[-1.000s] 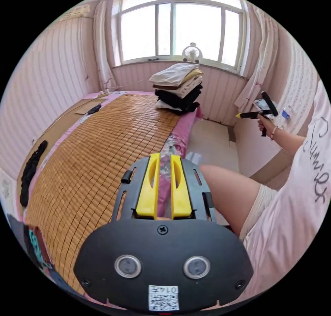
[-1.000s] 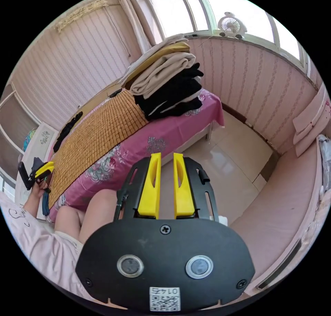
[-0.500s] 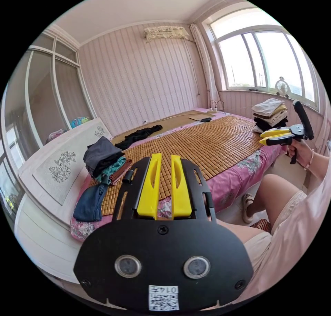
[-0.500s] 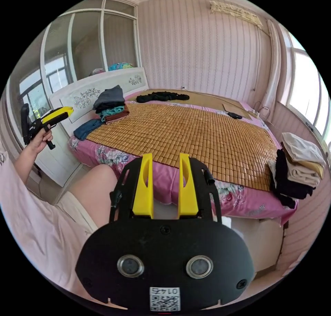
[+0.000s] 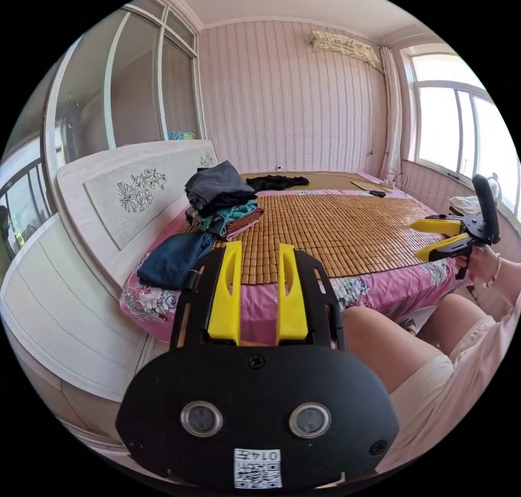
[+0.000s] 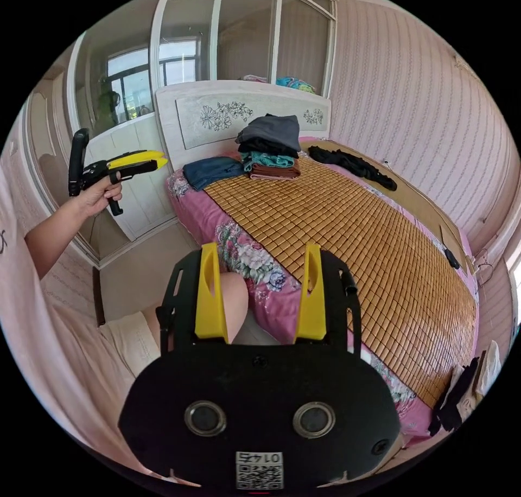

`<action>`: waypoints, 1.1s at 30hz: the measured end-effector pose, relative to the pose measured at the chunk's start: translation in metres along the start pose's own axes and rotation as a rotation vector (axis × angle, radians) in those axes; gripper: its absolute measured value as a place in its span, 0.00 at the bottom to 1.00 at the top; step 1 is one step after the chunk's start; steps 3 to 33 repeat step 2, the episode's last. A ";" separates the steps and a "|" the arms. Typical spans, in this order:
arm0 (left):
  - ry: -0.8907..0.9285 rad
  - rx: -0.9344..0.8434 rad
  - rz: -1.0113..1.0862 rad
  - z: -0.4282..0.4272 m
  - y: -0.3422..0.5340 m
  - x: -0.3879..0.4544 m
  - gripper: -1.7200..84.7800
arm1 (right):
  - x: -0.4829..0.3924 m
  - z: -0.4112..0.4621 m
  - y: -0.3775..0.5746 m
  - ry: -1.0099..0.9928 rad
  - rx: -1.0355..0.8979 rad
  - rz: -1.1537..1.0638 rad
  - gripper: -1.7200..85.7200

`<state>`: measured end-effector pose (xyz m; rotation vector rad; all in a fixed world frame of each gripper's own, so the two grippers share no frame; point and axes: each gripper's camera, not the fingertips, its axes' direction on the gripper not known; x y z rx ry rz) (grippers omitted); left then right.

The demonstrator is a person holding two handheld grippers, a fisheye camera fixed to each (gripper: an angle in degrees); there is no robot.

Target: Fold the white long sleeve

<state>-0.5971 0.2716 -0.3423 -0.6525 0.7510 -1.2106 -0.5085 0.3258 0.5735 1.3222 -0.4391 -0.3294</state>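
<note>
A heap of unfolded clothes (image 5: 220,193) (image 6: 269,139), dark grey over teal and brown, lies on the bamboo mat (image 5: 336,225) (image 6: 353,236) by the headboard. A navy garment (image 5: 173,250) (image 6: 211,170) lies beside it. My left gripper (image 5: 259,246) (image 6: 161,161) is held in the air short of the bed's edge, jaws a little apart and holding nothing. My right gripper (image 6: 260,247) (image 5: 415,241) is also off the bed, jaws spread wide and holding nothing. A folded stack with pale and black pieces (image 5: 469,204) (image 6: 461,394) sits at the window end.
A black garment (image 5: 277,181) (image 6: 353,163) lies along the mat's far side, and a small dark object (image 5: 378,193) (image 6: 452,258) near the window end. The white headboard (image 5: 125,193) (image 6: 217,114) bounds the bed. The person's knee (image 5: 380,339) (image 6: 236,296) is close to the pink bed edge.
Both cameras have swung from the window end toward the headboard. The right jaws have opened wide. The left jaws have parted slightly.
</note>
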 end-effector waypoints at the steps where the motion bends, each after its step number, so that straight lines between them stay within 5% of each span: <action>1: -0.015 -0.014 -0.025 0.003 0.007 -0.021 0.15 | -0.007 0.014 -0.018 -0.026 -0.015 -0.018 0.26; 33: -0.023 -0.025 -0.041 0.005 0.011 -0.032 0.15 | -0.011 0.022 -0.027 -0.044 -0.023 -0.028 0.26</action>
